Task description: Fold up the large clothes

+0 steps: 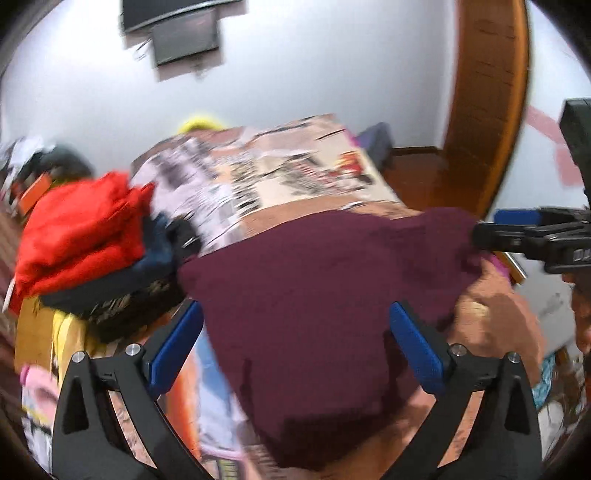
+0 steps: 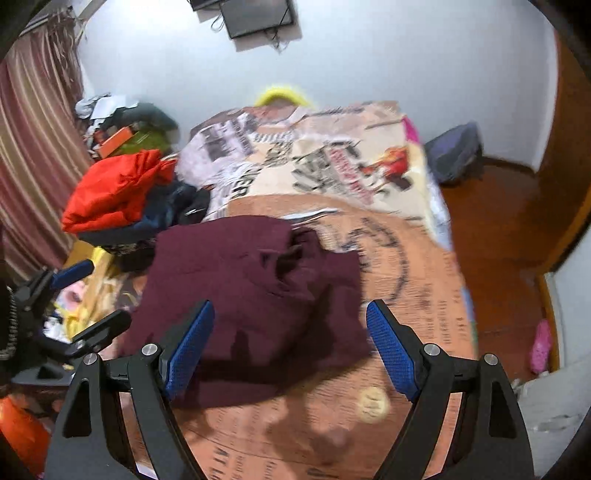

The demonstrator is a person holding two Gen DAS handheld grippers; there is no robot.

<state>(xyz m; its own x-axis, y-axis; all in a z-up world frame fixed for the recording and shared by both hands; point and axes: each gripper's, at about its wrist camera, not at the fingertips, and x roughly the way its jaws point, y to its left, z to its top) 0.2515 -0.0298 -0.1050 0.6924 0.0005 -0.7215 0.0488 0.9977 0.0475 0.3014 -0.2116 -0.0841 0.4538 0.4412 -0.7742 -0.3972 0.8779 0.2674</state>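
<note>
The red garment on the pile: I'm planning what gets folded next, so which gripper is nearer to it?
Left. The left gripper is open at the maroon garment's side toward the red garment; the right gripper, also open, hovers over the maroon garment, farther from the pile.

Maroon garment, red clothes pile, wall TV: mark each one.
maroon garment (image 2: pixel 236 280), right wrist view, on its flat middle panel.
red clothes pile (image 2: pixel 114 188), right wrist view, on the top red fold.
wall TV (image 2: pixel 258 14), right wrist view, on the dark screen.
</note>
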